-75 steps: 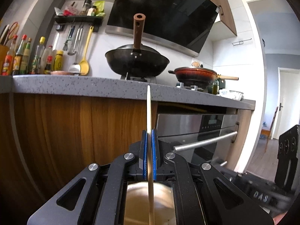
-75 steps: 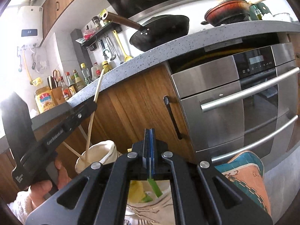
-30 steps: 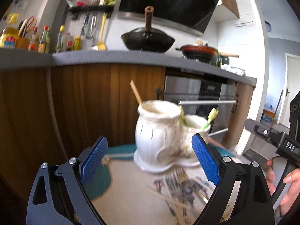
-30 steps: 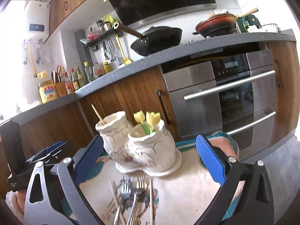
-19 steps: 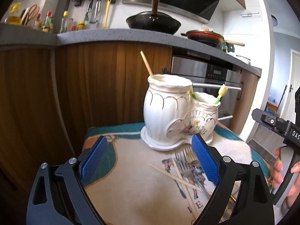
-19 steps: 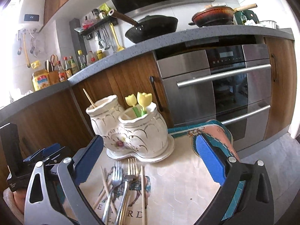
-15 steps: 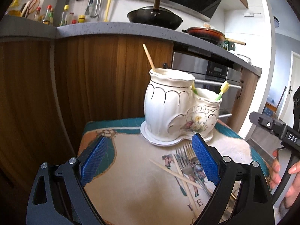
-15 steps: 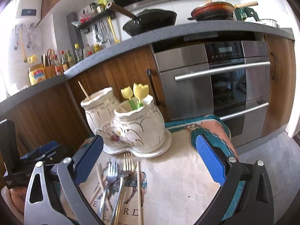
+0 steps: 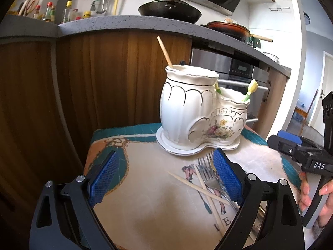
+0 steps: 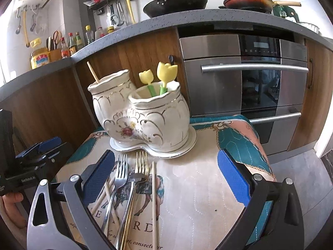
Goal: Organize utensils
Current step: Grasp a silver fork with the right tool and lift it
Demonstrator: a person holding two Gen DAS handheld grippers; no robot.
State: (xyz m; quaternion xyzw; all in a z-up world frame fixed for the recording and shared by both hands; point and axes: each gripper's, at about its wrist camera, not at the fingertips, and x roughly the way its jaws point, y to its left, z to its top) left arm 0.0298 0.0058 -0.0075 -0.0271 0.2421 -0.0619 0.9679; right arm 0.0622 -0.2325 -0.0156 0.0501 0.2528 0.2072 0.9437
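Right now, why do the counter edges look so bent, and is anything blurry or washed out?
Left wrist view: fisheye bends the countertop; ceramic holder sharp, right hand smeared at the rim. Right wrist view: same curving, wall at upper left washed out; forks crisp.

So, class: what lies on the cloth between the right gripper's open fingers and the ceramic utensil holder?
In the right wrist view, two forks and several loose chopsticks lie between the right gripper and the ceramic utensil holder.
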